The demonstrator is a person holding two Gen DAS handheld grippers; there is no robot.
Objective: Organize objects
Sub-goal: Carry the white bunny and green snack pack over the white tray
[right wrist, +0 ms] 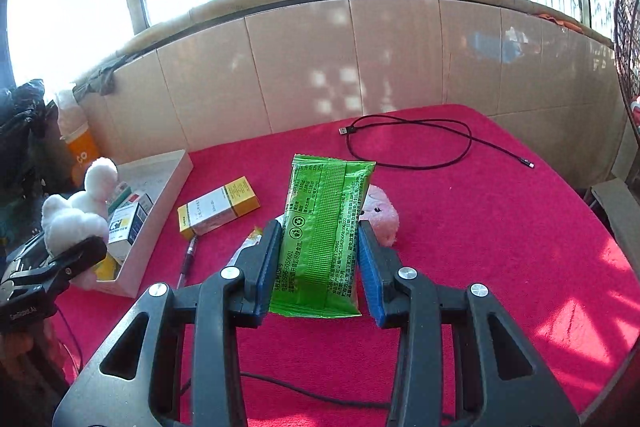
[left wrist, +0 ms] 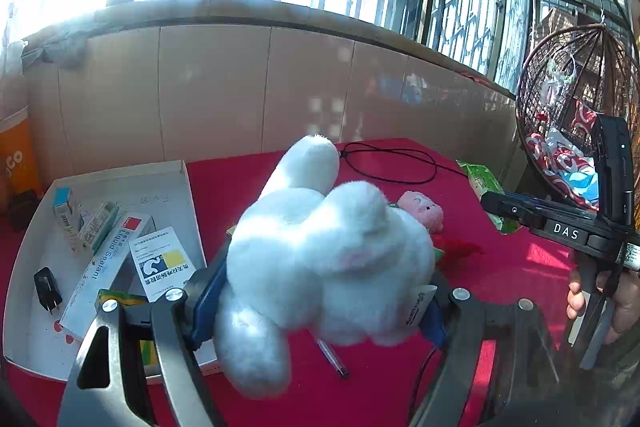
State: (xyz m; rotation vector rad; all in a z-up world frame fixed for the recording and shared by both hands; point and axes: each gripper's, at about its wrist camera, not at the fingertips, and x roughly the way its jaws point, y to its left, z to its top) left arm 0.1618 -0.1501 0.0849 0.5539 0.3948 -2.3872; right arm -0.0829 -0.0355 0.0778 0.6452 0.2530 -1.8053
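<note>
My left gripper [left wrist: 316, 291] is shut on a white plush toy [left wrist: 320, 239], which hangs above the red cloth beside the white tray [left wrist: 120, 179]. The same toy [right wrist: 76, 211] shows at the far left of the right wrist view, over the tray's near end [right wrist: 160, 195]. My right gripper [right wrist: 319, 227] is shut on a green snack packet [right wrist: 324, 235], its blue pads pressing both long edges, lifted over the cloth. In the left wrist view that gripper [left wrist: 496, 205] reaches in from the right with the packet [left wrist: 480, 179].
The tray holds several small boxes [left wrist: 160, 263] and a black plug [left wrist: 47, 289]. On the red cloth lie a yellow-and-white box [right wrist: 218, 207], a pen [right wrist: 188, 259], a pink plush [right wrist: 380, 215] and a black cable [right wrist: 408, 147]. A tiled wall runs behind; a wicker hanging chair [left wrist: 576, 107] stands right.
</note>
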